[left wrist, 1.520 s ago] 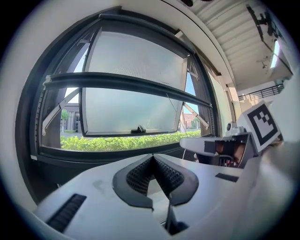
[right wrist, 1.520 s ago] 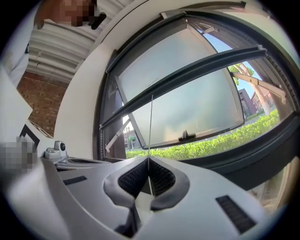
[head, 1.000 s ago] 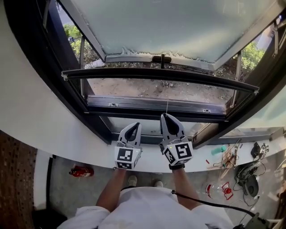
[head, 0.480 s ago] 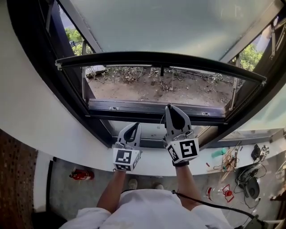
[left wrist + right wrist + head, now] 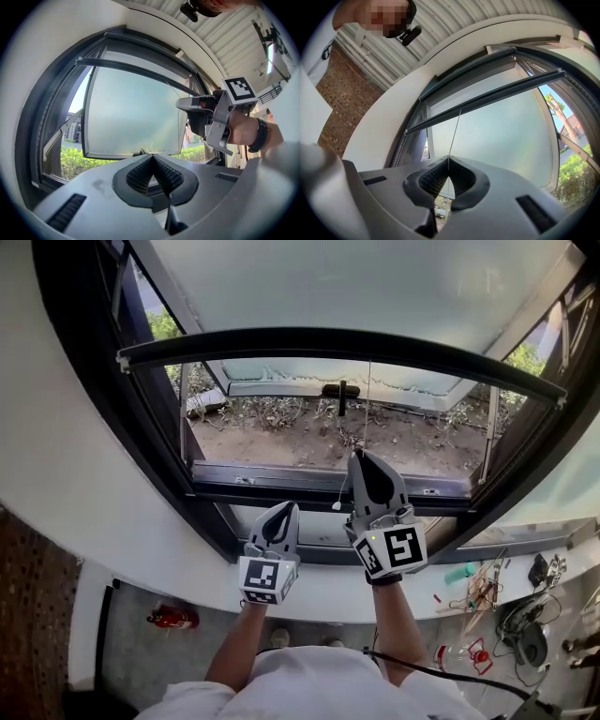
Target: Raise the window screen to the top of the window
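Since a second ago the bottom bar of the window screen [image 5: 337,341] has climbed well up the window opening, and both hands have risen. Hanging from that bar, the thin pull cord [image 5: 367,409] is pinched in the clenched right gripper [image 5: 361,457]. Just beside and lower, the left gripper [image 5: 285,509] is clenched on nothing.

your right gripper [image 5: 364,465] is matt grey plastic with ribbed black pads [image 5: 430,180]; the pane [image 5: 375,287] is frosted, the screen bar [image 5: 337,339] glossy black.
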Tool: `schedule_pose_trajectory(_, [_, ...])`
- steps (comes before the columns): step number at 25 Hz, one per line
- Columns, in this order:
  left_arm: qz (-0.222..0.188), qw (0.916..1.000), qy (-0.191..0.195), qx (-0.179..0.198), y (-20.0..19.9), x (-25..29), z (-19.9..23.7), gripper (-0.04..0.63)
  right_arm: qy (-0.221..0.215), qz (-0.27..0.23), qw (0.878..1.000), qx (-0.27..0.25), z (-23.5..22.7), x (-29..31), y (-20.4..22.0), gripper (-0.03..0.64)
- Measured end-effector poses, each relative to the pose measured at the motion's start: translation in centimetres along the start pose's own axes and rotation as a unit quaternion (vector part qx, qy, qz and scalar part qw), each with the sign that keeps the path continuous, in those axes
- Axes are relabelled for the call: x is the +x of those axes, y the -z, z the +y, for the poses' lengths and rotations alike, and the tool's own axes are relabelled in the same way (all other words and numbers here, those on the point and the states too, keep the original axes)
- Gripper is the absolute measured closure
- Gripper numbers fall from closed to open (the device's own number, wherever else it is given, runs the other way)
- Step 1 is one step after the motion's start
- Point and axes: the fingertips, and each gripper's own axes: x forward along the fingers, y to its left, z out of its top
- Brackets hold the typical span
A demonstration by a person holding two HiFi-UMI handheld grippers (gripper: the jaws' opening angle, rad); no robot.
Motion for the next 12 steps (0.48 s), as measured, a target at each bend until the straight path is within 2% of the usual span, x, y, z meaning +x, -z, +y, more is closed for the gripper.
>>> schedule_pose_trajectory(12, [-0.058, 0.9980, 0.016, 0.018, -6.1, 0.3, -0.7, 0.595, -0.005, -0.034, 0.999, -0.031, -0.6, 2.0, -4.2, 0.615])
